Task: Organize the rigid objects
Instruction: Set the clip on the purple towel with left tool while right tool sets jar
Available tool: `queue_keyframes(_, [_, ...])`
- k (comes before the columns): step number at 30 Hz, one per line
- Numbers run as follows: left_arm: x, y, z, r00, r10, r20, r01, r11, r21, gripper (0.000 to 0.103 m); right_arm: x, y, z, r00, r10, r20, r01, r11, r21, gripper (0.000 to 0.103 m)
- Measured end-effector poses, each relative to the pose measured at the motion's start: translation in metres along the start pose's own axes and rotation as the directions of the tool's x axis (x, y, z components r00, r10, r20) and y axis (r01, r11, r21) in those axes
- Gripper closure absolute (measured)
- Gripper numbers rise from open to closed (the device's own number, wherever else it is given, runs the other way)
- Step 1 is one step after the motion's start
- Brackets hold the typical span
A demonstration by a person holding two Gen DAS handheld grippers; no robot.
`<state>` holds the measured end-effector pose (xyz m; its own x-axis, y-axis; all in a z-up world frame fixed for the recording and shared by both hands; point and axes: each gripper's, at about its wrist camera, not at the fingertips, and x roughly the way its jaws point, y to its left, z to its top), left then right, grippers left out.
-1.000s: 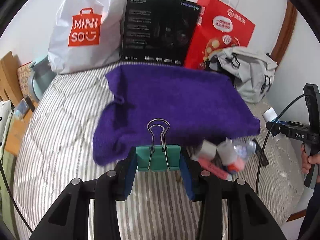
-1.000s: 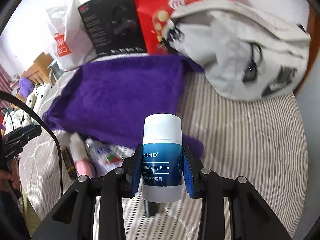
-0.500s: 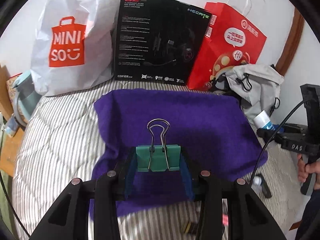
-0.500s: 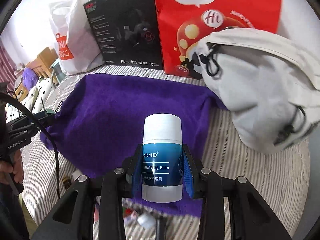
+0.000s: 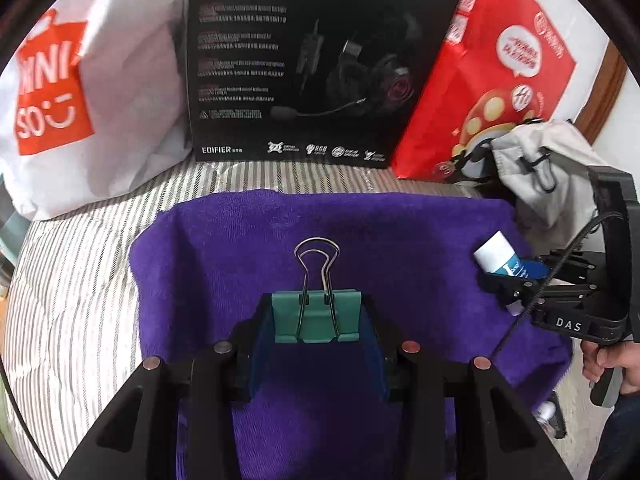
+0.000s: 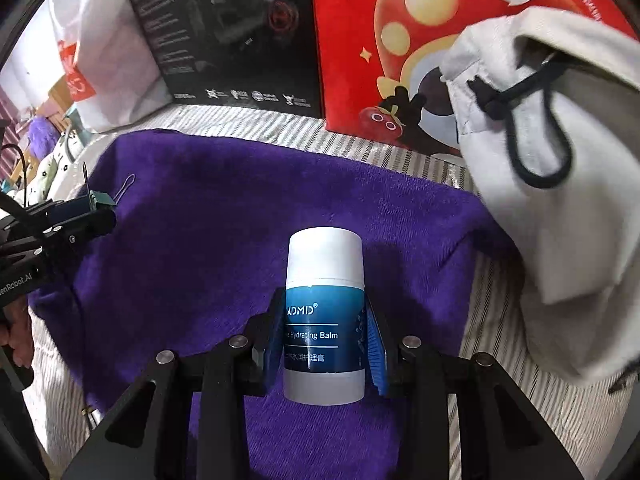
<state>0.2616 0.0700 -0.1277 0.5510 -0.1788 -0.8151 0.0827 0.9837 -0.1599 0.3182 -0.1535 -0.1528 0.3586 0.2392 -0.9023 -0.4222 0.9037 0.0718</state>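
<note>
Both grippers hang over the purple towel [image 5: 400,240] on the striped bed [image 5: 72,280]. Right gripper [image 6: 325,344]: jaws clamped on the balm bottle [image 6: 324,280], upright between them. Left gripper [image 5: 318,320]: jaws pinching the green clip [image 5: 316,314].

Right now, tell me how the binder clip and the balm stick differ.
The binder clip is green metal with wire handles; the balm stick is a blue and white plastic cylinder. The binder clip sits in the left gripper; the balm stick sits in the right gripper. The balm stick bears printed text; the binder clip is plain. Both are clamped between blue fingers above the purple towel.
</note>
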Motion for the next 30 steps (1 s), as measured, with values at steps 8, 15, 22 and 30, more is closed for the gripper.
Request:
queue_keyframes(8, [0.027,-0.001,0.005,0.997,0.045,-0.061,-0.044,0.999,0.027,0.064,0.005,0.006,0.007,1.0,-0.022,0.001,0.022,0.999,-0.042,0.067])
queue_keyframes(15, [0.028,-0.004,0.004,0.996,0.059,-0.063,-0.055,0.997,0.052,0.064,0.006,0.006,0.007,1.0,-0.011,0.013,0.012,0.998,-0.061,0.066])
queue_keyframes(22, [0.025,-0.009,-0.003,0.994,0.073,-0.078,-0.067,0.995,0.072,0.05,0.001,0.005,-0.003,1.0,-0.001,-0.008,0.0,0.998,-0.057,0.047])
queue_keyframes(30, [0.012,-0.015,-0.02,0.992,0.092,-0.083,-0.089,0.995,0.048,0.041,-0.034,0.003,-0.021,1.0,-0.006,0.018,0.007,1.0,-0.024,0.047])
